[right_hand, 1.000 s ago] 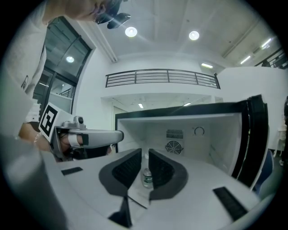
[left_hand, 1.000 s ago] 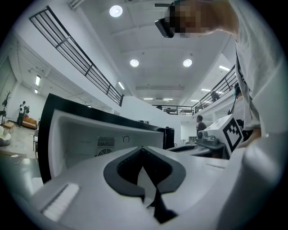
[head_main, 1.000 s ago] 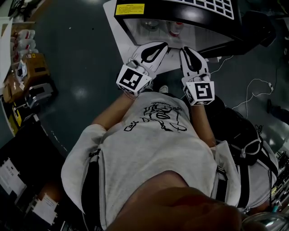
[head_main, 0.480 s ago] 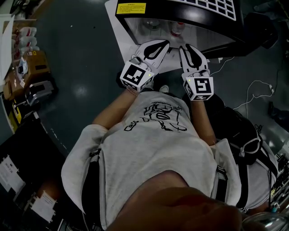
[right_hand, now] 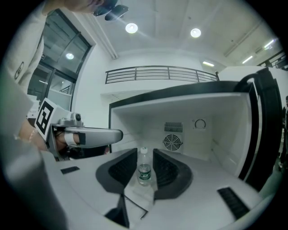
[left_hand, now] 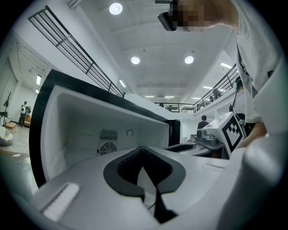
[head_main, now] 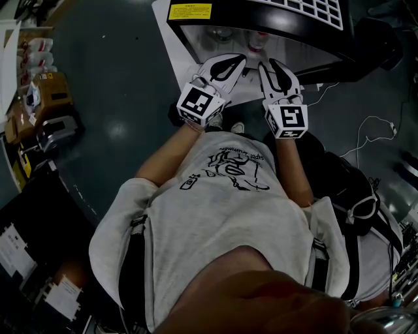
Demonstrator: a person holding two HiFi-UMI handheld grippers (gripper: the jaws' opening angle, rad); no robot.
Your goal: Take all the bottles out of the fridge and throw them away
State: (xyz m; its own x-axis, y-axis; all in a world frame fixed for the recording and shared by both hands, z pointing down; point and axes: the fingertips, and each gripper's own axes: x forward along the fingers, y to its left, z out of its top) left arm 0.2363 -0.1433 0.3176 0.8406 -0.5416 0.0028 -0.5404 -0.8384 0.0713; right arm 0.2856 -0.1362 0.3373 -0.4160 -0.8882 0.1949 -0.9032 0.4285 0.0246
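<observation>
The fridge (head_main: 255, 12) stands open on the dark floor (head_main: 117, 98). It is black outside and white inside, with a round fan grille (right_hand: 172, 143) on its back wall. On its top there is a yellow label (head_main: 189, 12), but the writing on it is too small to read. The person's grey T-shirt (head_main: 222, 215) carries a black print which I cannot read either. Both tongs are held side by side just in front of the opening. The left tongs (left_hand: 143, 149) have the jaws together, with nothing between them. The right tongs (right_hand: 144, 152) have just been opening; the jaws stand a little apart and the pads press on nothing. In the gap between them a clear bottle (right_hand: 144, 168) shows, upright inside the fridge. It has a white cap and a green label (right_hand: 143, 176) whose words are unreadable.
</observation>
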